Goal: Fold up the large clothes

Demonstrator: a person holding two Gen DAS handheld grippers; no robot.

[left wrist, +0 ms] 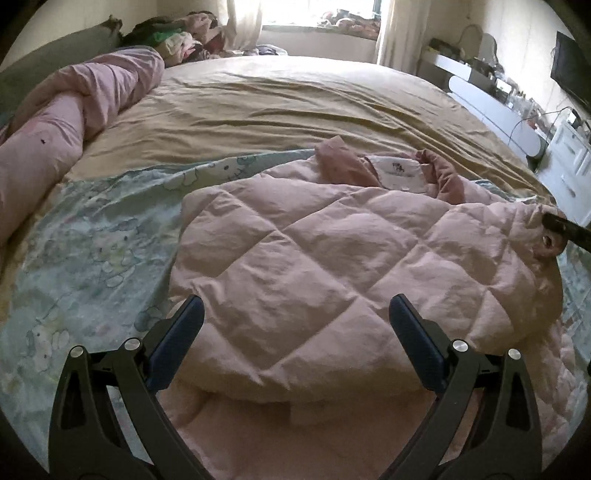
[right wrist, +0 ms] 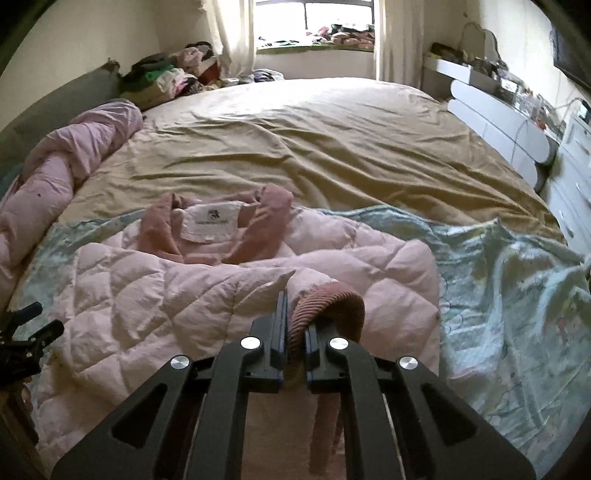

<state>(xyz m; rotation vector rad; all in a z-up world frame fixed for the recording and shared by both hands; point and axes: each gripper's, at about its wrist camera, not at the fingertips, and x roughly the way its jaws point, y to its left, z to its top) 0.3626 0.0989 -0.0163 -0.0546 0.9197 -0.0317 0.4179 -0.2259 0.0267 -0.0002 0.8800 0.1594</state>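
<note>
Black tool (right wrist: 294,325), blue pads (left wrist: 181,328), silver screws (right wrist: 250,342)

A home bedroom — wide bed (left wrist: 295,110), curtained window (right wrist: 314,22).

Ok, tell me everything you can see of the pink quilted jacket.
The pink quilted jacket is a pale, puffy, diamond-stitched coat lying on the patterned blue sheet. Its darker pink collar lies open around a white label. One sleeve is folded across the body; the right gripper is shut on its ribbed dark-pink cuff. The left gripper hovers open over the near part, not gripping it.
</note>
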